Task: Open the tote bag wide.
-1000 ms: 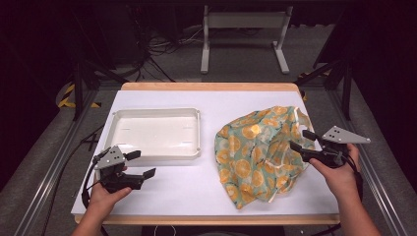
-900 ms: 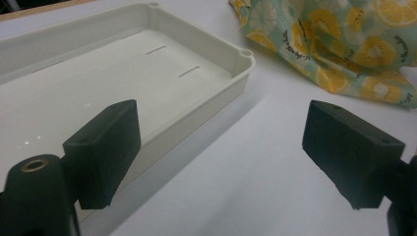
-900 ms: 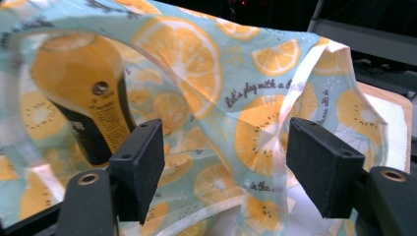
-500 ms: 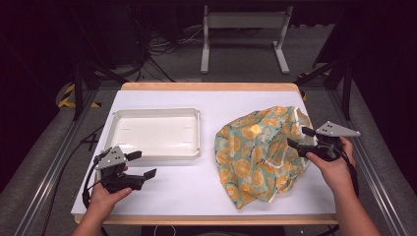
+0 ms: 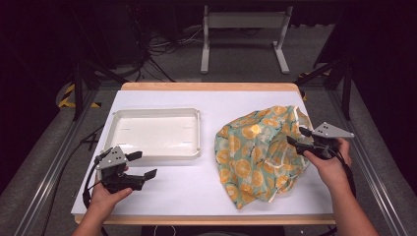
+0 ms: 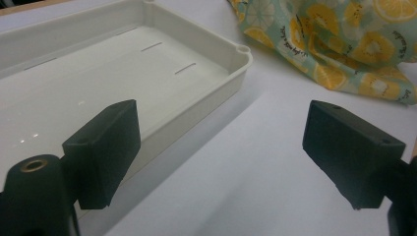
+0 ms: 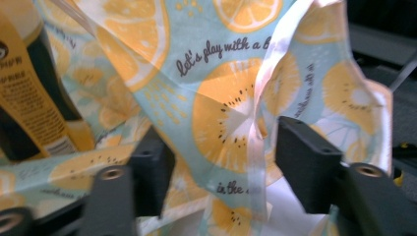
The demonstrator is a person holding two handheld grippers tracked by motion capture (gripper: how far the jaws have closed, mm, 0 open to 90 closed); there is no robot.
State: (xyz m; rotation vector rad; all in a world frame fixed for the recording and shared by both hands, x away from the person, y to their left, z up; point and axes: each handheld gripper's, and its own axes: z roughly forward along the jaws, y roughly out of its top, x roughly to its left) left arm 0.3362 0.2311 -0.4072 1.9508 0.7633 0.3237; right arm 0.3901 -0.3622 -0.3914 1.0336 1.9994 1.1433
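Right gripper at the bag on the counter's right half: fingers have just been closing, a fold of cloth between them, not yet pinched. Left gripper rests near the tray, fingers wide, empty.

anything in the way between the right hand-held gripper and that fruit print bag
Nothing visible. The right hand-held gripper is already at the fruit-print bag, its rim fabric between the jaws, which have just been closing.

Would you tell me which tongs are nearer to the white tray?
Left. The left tongs sit just in front of the white tray, while the right tongs are across the table at the fruit-print bag.
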